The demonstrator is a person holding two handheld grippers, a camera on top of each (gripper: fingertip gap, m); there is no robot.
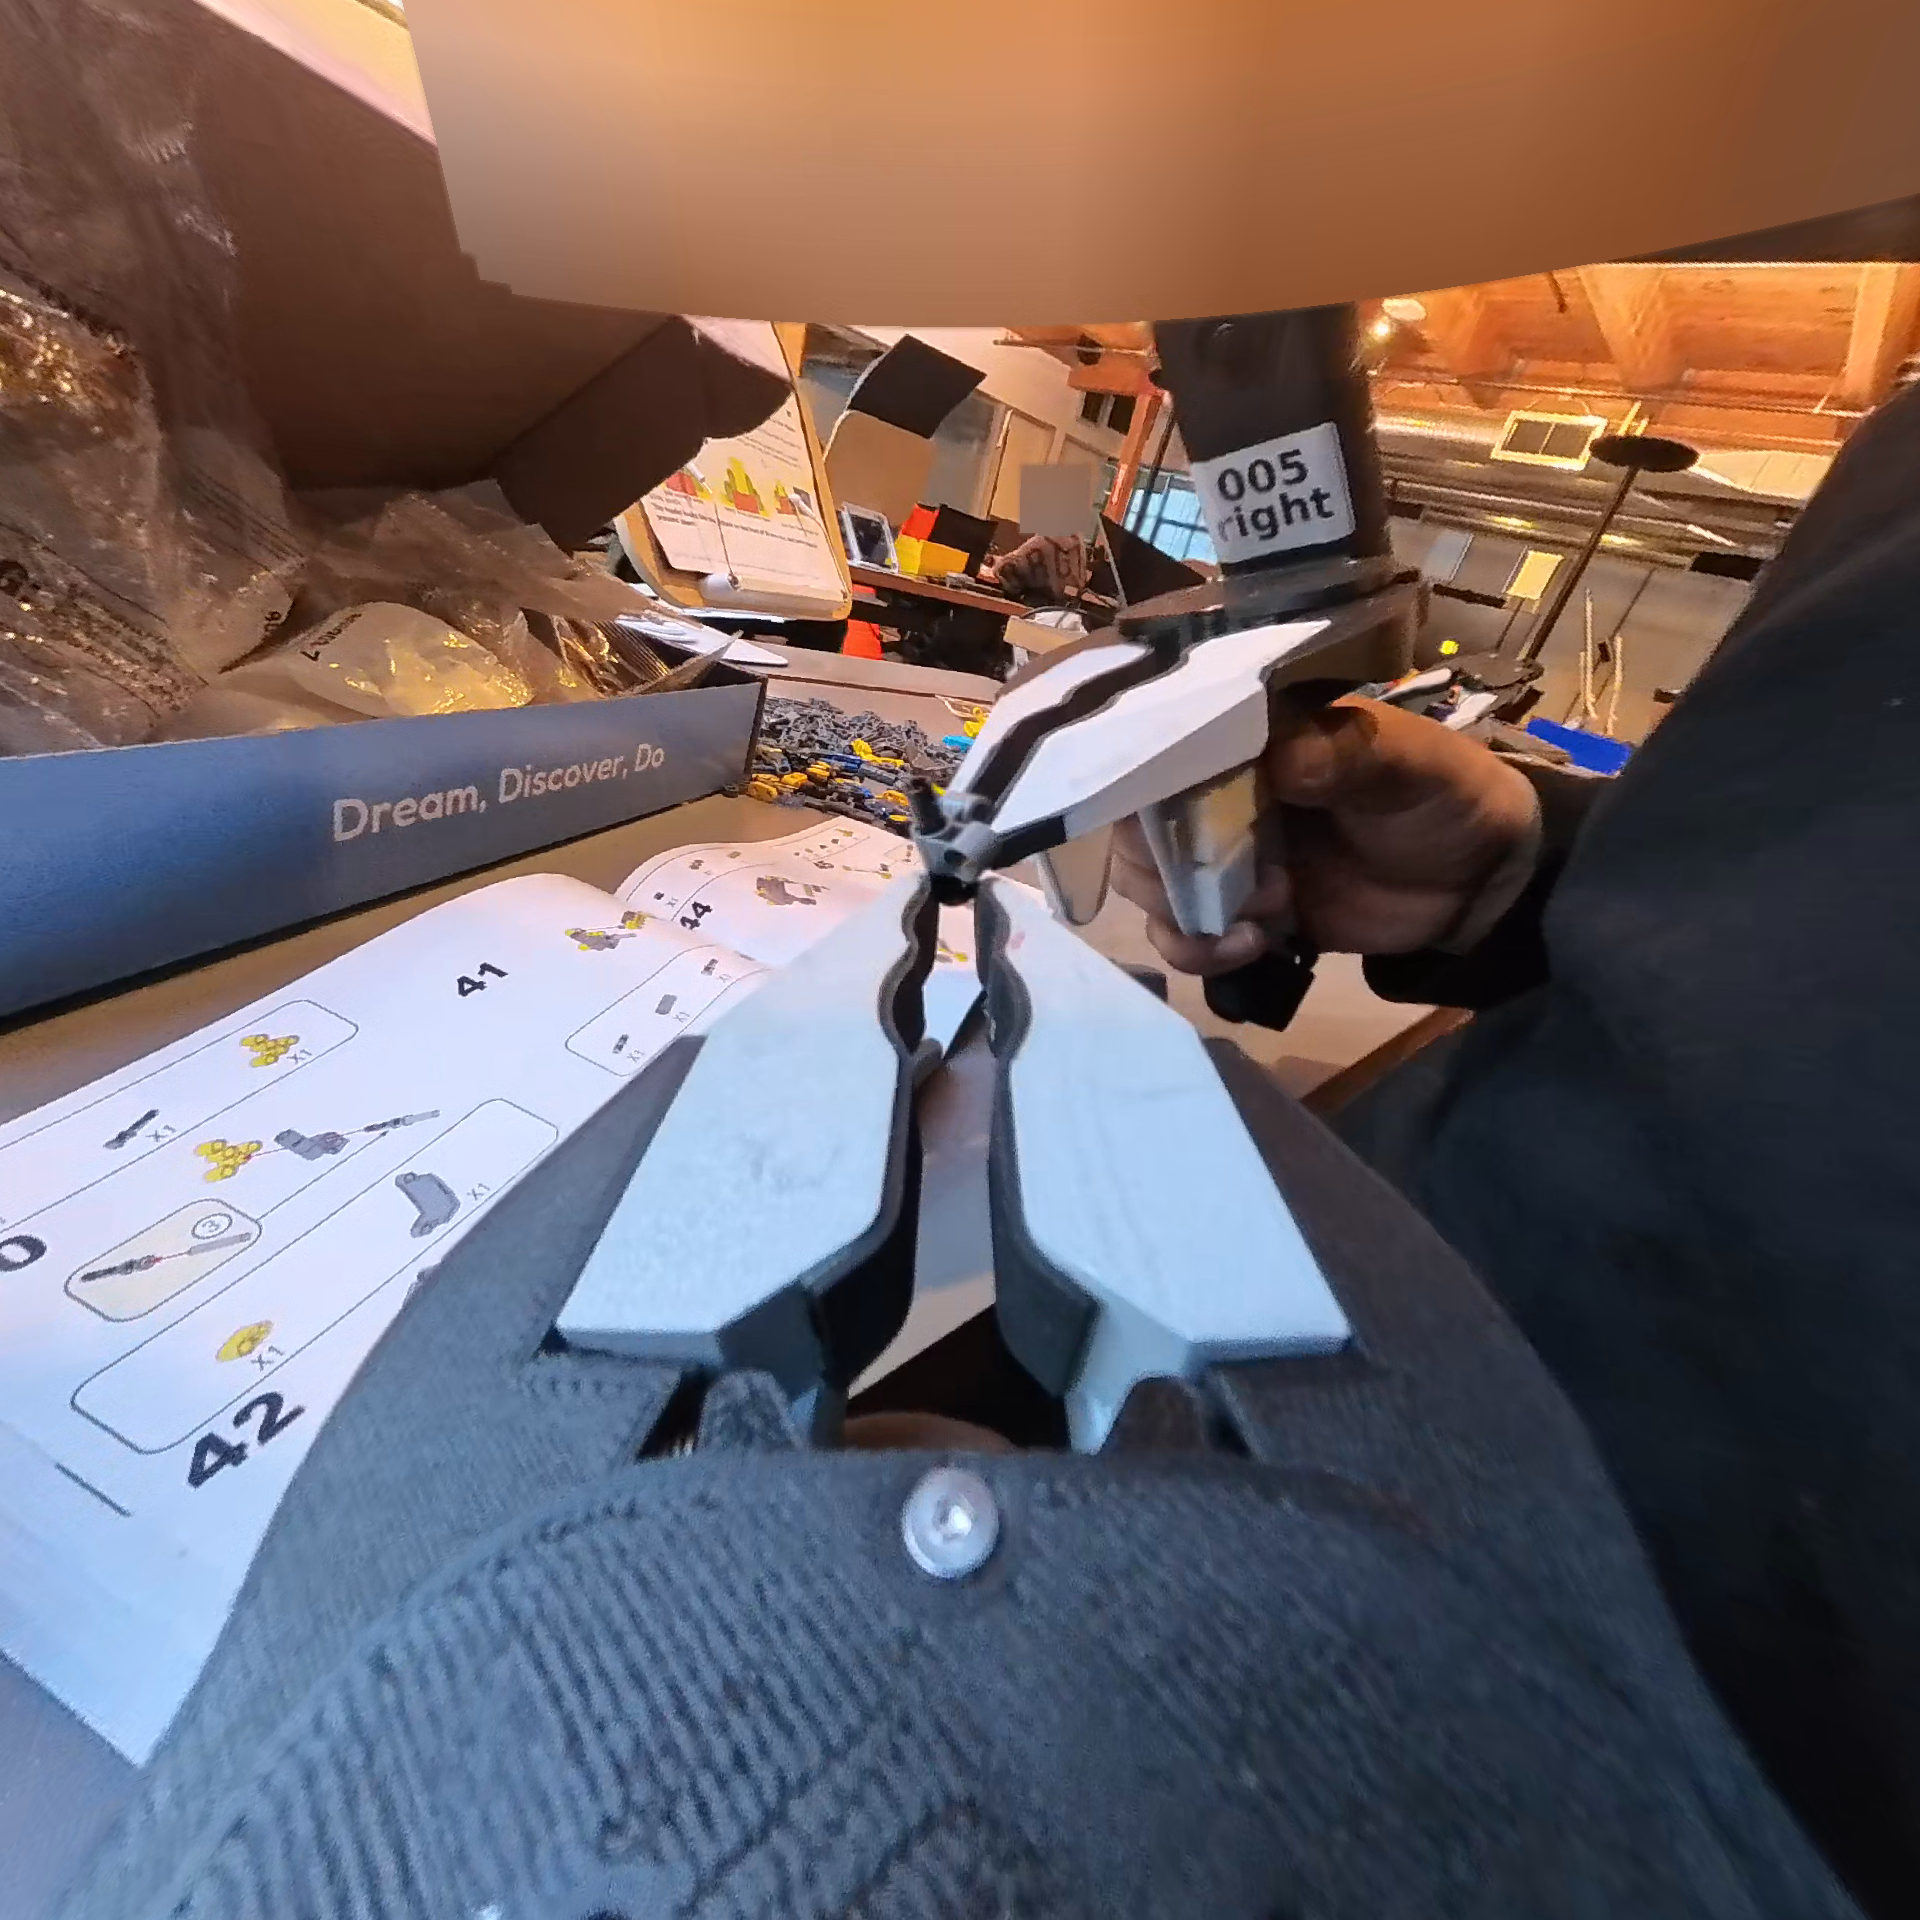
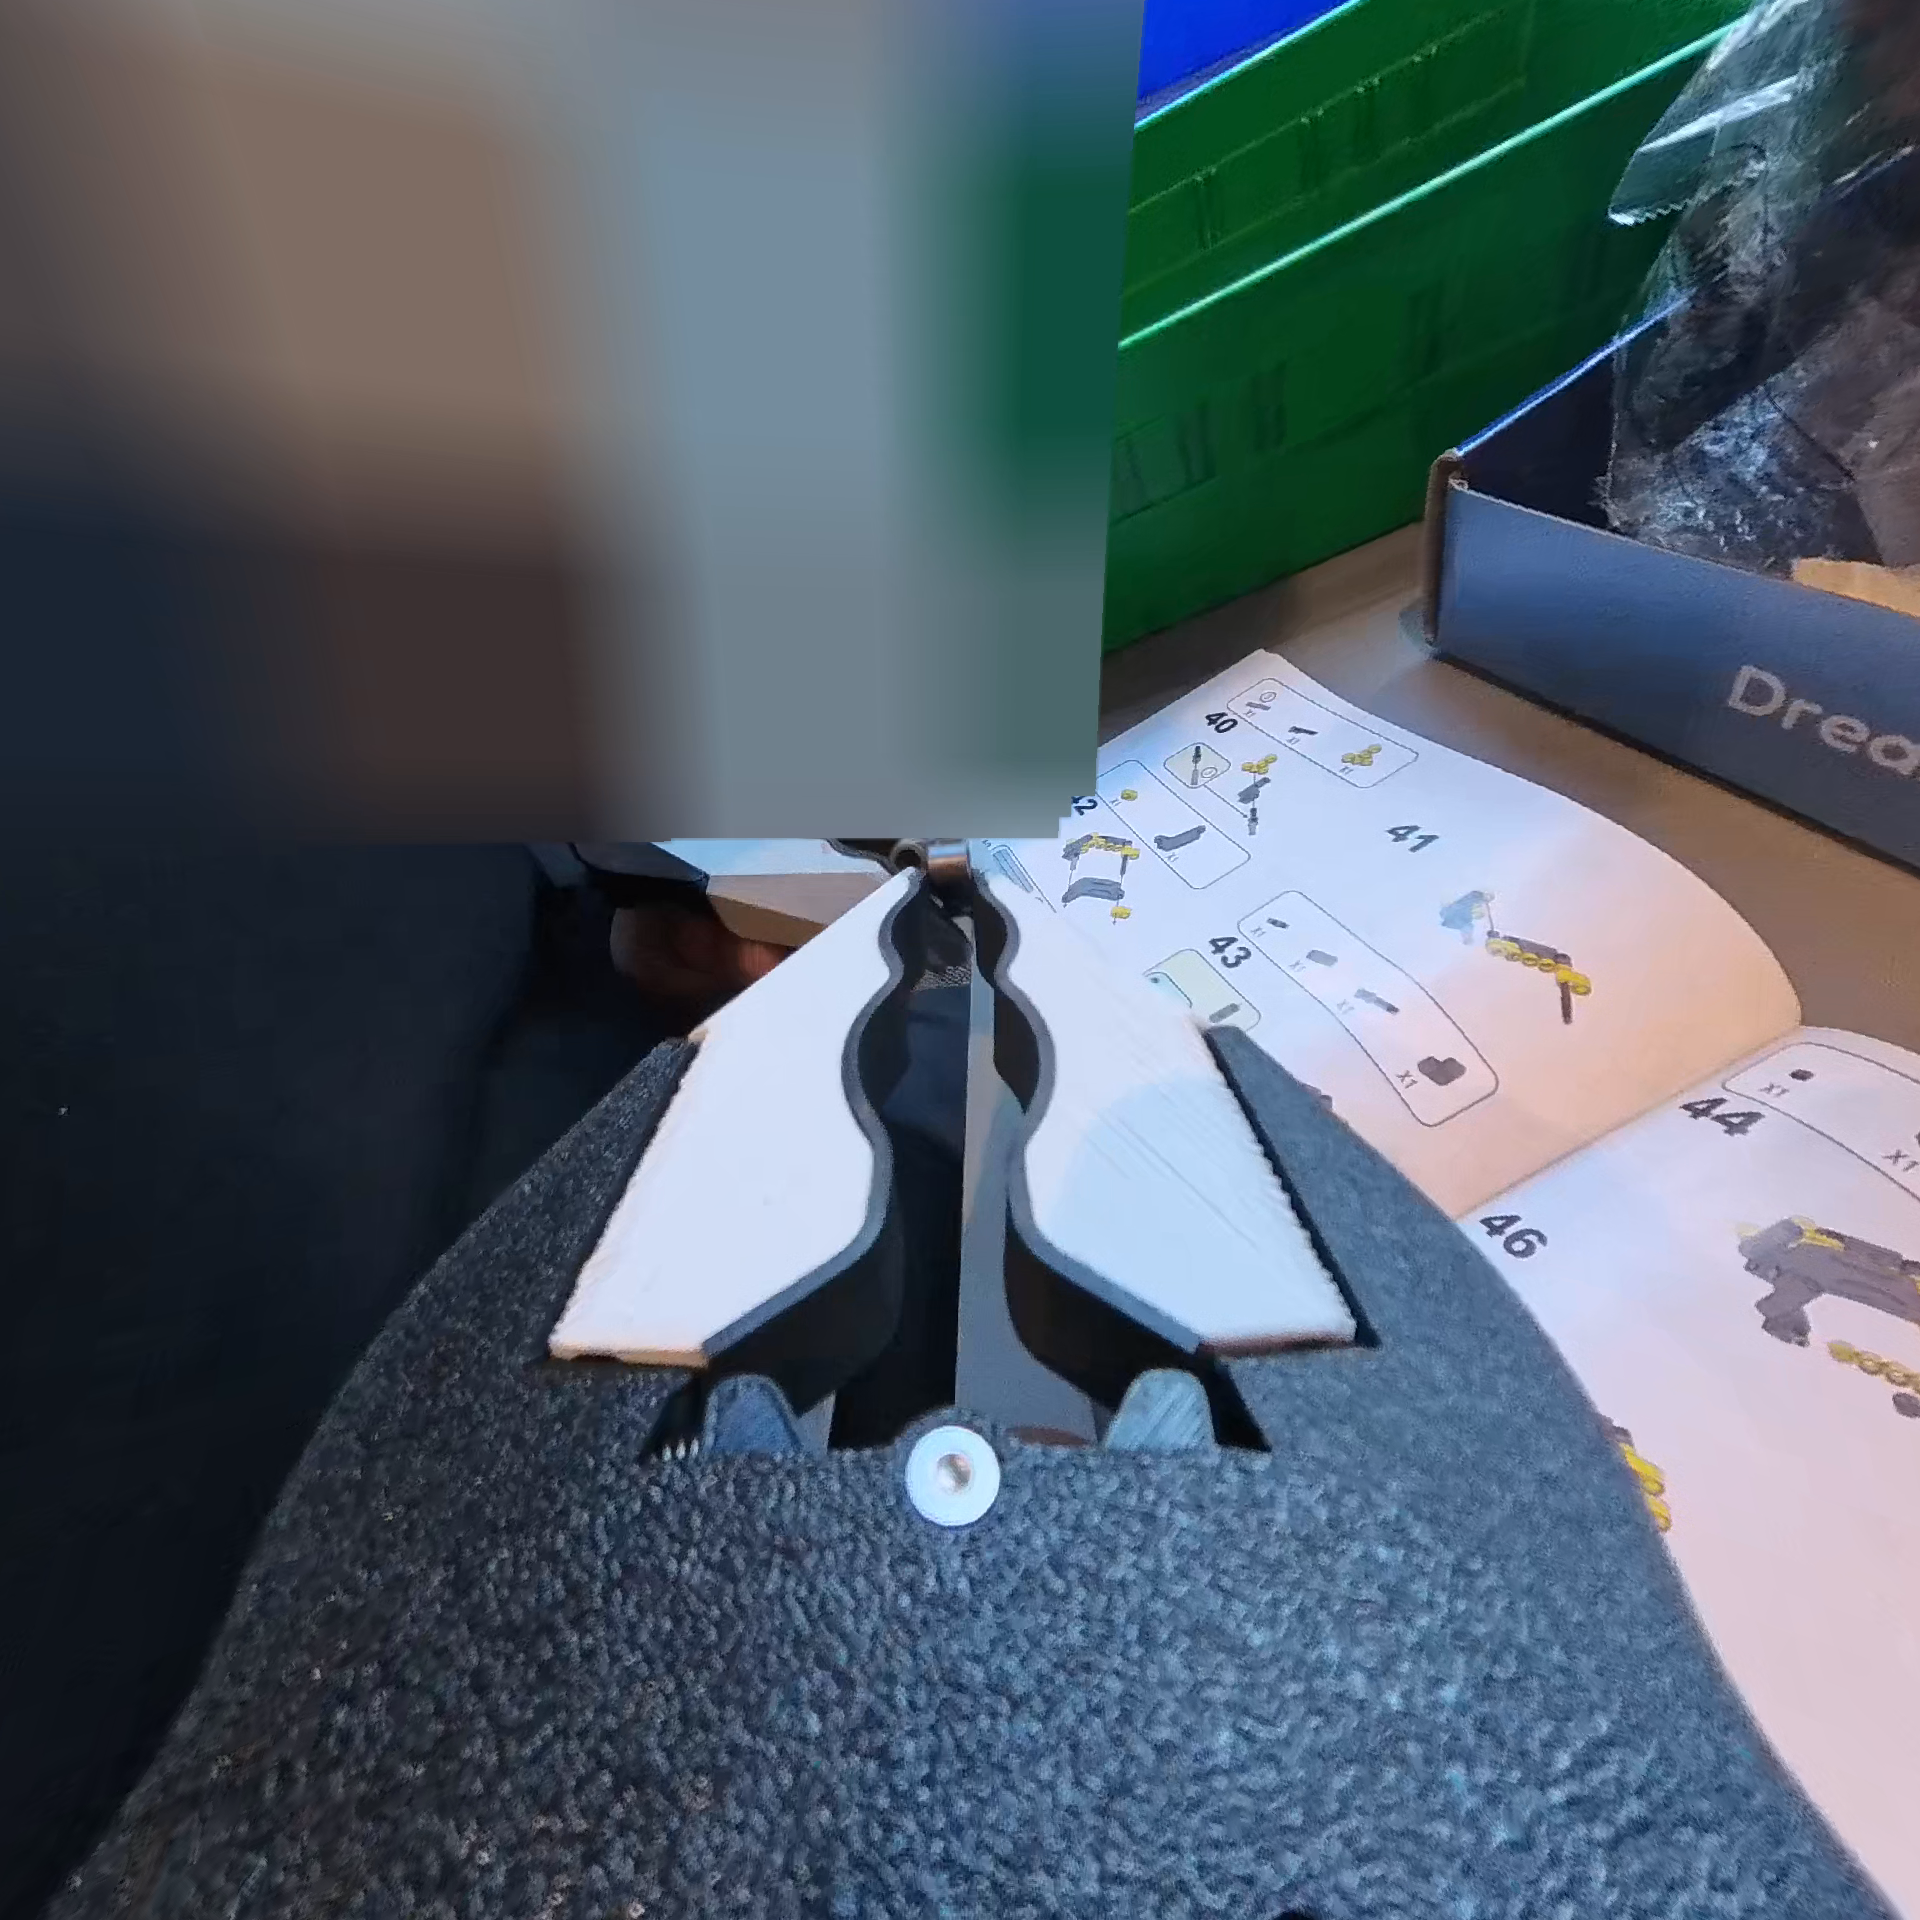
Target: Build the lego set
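In the left wrist view my left gripper (image 1: 951, 886) is held above the open instruction booklet (image 1: 343, 1091), its tips closed on a small black piece (image 1: 948, 885). My right gripper (image 1: 971, 836) comes in from the upper right, held by a hand (image 1: 1382, 831), and is shut on a small grey connector piece (image 1: 954, 840) with a black pin sticking out. The two gripper tips meet, and the grey piece touches the black one. In the right wrist view my right gripper (image 2: 940, 875) pinches the grey piece (image 2: 943, 860) at its tips; a blurred patch hides what lies beyond.
A dark blue cardboard box (image 1: 312, 821) holding plastic bags (image 1: 343, 623) stands behind the booklet; it also shows in the right wrist view (image 2: 1662, 644). A green bin (image 2: 1351, 312) stands beyond the booklet (image 2: 1455, 935). A heap of small grey, yellow and blue parts (image 1: 852, 748) lies on the table. My two grippers' fingertips are within a few centimetres of each other.
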